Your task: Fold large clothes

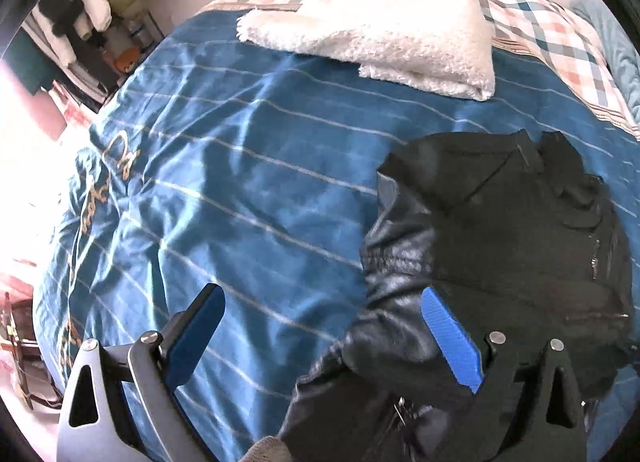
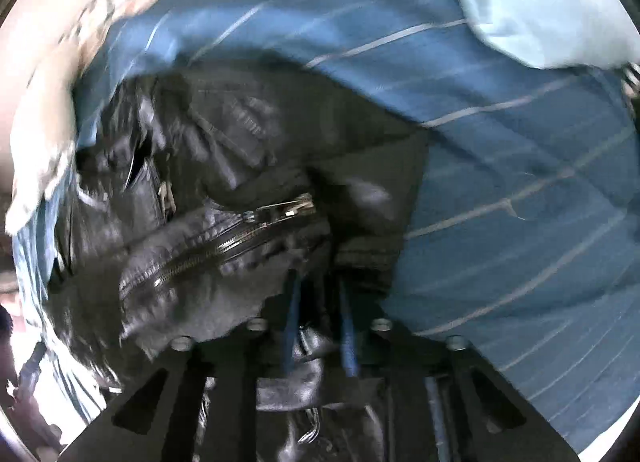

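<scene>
1. Daylight floods in from the left; the floor (image 1: 24, 165) there is blown out to white.
2. The blue bedspread (image 1: 224, 197) shows soft sheen and shallow crease shadows.
3. The black jacket (image 2: 224, 246) loses detail in the dark.
4. The right wrist view is smeared by motion blur.
5. Both views bulge, with black corners.

Ahead of the left hand-held gripper (image 1: 324, 326) lies a smooth blue cloth bedspread (image 1: 224, 189) with a slight sheen and thin pale stripes. To its right the black jacket (image 1: 500, 229) looks like leather, glossy and creased on the sleeve, matt cloth on the body. Farther ahead sits a white fleecy blanket (image 1: 384, 25), rough and nubbly. Under the right hand-held gripper (image 2: 320, 326) a metal zipper (image 2: 224, 246) glints. The gripper's blue pads (image 1: 452, 338) are ribbed and matt, on brushed metal arms.
</scene>
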Available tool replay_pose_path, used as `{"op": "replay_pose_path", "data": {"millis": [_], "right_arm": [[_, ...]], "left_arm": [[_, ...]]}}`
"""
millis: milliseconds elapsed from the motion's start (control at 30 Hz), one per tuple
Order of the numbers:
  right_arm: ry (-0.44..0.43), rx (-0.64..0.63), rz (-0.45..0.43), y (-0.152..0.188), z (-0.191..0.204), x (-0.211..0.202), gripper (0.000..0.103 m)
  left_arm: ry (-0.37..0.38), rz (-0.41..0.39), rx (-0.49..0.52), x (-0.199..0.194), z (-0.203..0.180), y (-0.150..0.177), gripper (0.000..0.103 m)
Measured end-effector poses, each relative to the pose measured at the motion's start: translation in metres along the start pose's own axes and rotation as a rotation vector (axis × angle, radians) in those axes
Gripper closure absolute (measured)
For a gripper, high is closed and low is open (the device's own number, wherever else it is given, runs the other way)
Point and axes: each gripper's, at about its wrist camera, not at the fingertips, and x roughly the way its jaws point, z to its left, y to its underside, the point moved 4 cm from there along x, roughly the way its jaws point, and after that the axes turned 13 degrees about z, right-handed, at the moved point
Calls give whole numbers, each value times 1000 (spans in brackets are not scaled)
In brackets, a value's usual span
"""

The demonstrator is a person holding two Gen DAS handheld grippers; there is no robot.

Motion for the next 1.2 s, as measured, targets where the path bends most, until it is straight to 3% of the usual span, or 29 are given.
{"op": "replay_pose_path", "data": {"millis": [167,200,267,300,400,467,533,633,733,800,933,967,1000,1033,1067,1100,1133,1167,1200], "right_arm": [[37,108,-90,14,-35,-19,103],[52,116,-74,14,-41,-13,103],[-19,133,24,12,-50,6,102],[-51,160,52,11,-57,10,102],[-130,190,73,13,-70,0,90],[-157,174,60,20,-74,-14,51],[-160,140,50,27,-75,-24,39],[-138,44,95,42,-63,-20,39],[-90,-56,152,57,-52,2,39],[-82,-105,185,59,-43,23,39],[-20,-175,196,56,-35,47,37],[-8,-179,195,54,-34,49,37],[-9,-175,190,52,-33,50,37],[-17,-178,180,51,-33,49,39],[-17,-183,173,51,-34,49,41],[-33,-189,164,52,-32,48,54],[-48,-191,161,54,-32,46,72],[-59,-193,162,55,-32,47,82],[-71,-196,161,56,-25,48,84]], "left_arm": [[-54,16,66,33,-19,-16,3],[-86,40,85,49,-25,-21,2],[-123,109,99,86,-31,-29,0],[-121,106,86,91,-29,-32,0],[-70,130,80,82,-20,-34,0],[-56,95,87,59,-6,-25,0],[-43,66,81,33,15,-5,0],[-41,58,91,16,38,32,1],[-41,147,151,39,40,58,1],[-19,188,174,58,29,60,1],[-13,170,227,83,-1,41,3],[-3,153,224,84,-4,35,6],[28,137,222,84,-7,30,25],[78,128,224,83,-10,27,51],[109,125,229,81,-13,27,60],[121,114,245,78,-18,29,77],[118,103,262,75,-21,30,83],[105,91,269,72,-23,31,85],[114,91,262,70,-22,31,86]]}}
